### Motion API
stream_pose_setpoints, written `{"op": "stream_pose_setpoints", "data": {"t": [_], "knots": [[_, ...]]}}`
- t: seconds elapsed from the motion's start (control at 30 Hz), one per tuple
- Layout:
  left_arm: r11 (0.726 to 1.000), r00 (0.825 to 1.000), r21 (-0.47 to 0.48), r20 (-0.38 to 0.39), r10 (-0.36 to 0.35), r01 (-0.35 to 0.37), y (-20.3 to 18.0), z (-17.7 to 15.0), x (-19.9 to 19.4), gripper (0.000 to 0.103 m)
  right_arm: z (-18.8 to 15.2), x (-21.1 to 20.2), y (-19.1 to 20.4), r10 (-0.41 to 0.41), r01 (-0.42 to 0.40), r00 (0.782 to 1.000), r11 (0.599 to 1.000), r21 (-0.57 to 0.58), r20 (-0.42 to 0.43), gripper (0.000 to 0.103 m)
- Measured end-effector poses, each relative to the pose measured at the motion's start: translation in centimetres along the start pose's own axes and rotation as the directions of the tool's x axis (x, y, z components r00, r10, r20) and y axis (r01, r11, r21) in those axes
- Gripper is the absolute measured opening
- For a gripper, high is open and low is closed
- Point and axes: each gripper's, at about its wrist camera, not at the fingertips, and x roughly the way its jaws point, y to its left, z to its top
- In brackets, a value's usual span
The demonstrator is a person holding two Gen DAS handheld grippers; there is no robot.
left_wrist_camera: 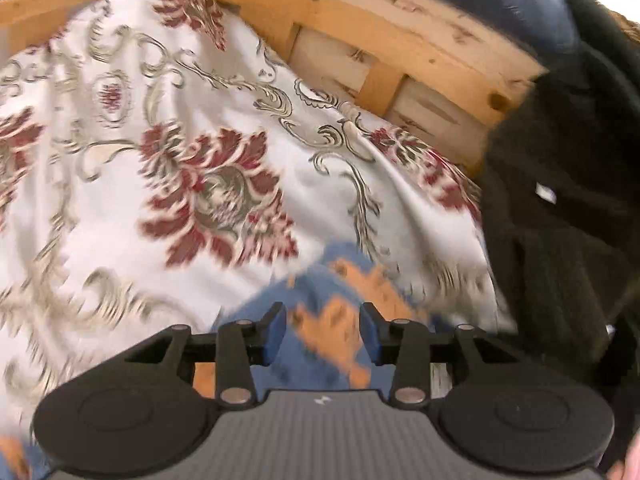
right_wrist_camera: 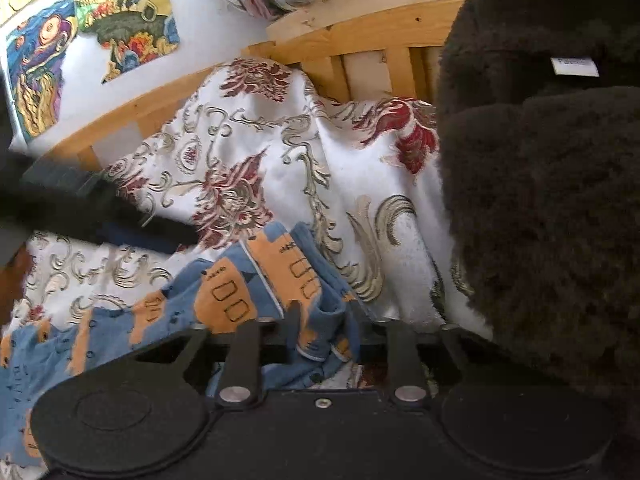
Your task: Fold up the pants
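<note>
On the floral bedspread (right_wrist_camera: 280, 152), the right gripper (right_wrist_camera: 325, 316) clamps bunched pants (right_wrist_camera: 224, 292); the left gripper (left_wrist_camera: 323, 330) gapes above them.

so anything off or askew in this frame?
Yes: the pants lie bunched, not flat, on the rumpled floral bedspread. A black fleece garment crowds the right side. Left gripper is open, right gripper pinches cloth.

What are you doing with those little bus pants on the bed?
A person is folding the blue pants with a pair of tongs in each hand. The pants lie bunched on the flowery bedspread, not folded neatly yet. The right tongs have pants cloth between the fingers, though whether they pinch it cannot be told. The left tongs are open over the pants. A fuzzy dark blanket sits beside them.
</note>
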Motion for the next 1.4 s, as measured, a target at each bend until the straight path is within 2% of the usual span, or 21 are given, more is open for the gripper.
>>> {"op": "stream_pose_setpoints", "data": {"t": [0.1,0.27,0.37,0.47,0.53,0.6,0.7,0.87,1.0,1.13,1.27,1.33,1.4], "knots": [[0.998,0.998,-0.063,-0.065,-0.024,0.02,-0.5,2.7,2.7,0.044,-0.1,-0.2,0.0,0.004,-0.004,1.0,1.0,-0.005,-0.004,0.01],[0.993,0.981,-0.117,-0.193,-0.004,-0.019,-2.0,4.9,6.0,0.044,-0.1,-0.2,-0.1,0.025,-0.025,1.0,1.0,0.009,-0.01,0.01],[0.982,0.958,-0.136,-0.27,0.094,-0.134,-2.4,5.5,7.8,0.043,-0.1,-0.3,-0.1,0.034,-0.033,0.999,0.999,0.017,-0.014,0.01],[0.971,0.945,-0.149,-0.295,0.139,-0.189,-2.6,5.4,8.7,0.031,-0.1,-0.4,-0.2,0.042,-0.041,0.999,0.999,0.021,-0.018,0.01],[0.965,0.938,-0.151,-0.309,0.158,-0.212,-2.7,5.3,9.2,0.006,0.0,-0.4,-0.1,0.046,-0.046,0.999,0.999,0.025,-0.02,0.01],[0.963,0.939,-0.17,-0.311,0.147,-0.207,-2.7,5.2,9.6,0.002,0.0,-0.5,-0.1,0.049,-0.049,0.999,0.998,0.025,-0.018,0.009],[0.965,0.941,-0.148,-0.293,0.168,-0.218,-3.3,5.0,9.6,0.0,-0.1,-0.7,-0.1,0.044,-0.044,0.999,0.999,0.023,-0.012,0.008],[0.975,0.961,-0.107,-0.219,0.168,-0.194,-4.2,5.2,8.2,0.0,-0.2,-0.9,-0.1,0.034,-0.033,0.999,0.999,0.017,-0.013,0.008],[0.978,0.963,-0.114,-0.229,0.143,-0.172,-3.9,5.3,7.7,0.0,-0.3,-1.1,-0.2,0.022,-0.022,1.0,1.0,0.017,-0.011,0.007],[0.985,0.972,-0.06,-0.184,0.147,-0.16,-4.9,5.2,7.1,0.0,-0.3,-1.9,-0.4,0.008,-0.009,1.0,1.0,0.02,0.016,0.007],[0.989,0.98,0.027,-0.133,0.145,-0.143,-7.1,5.2,6.9,0.0,-0.5,-2.0,-0.4,-0.008,0.008,1.0,1.0,0.006,0.008,0.006],[0.987,0.977,0.047,-0.142,0.162,-0.157,-7.4,5.2,7.7,0.0,-0.6,-1.6,-0.3,-0.028,0.028,0.999,1.0,-0.008,-0.019,0.007],[0.991,0.978,0.043,-0.163,0.131,-0.126,-6.9,4.9,8.2,0.0,-0.7,-1.6,-0.3,-0.053,0.052,0.998,0.998,-0.02,-0.024,0.01]]}}
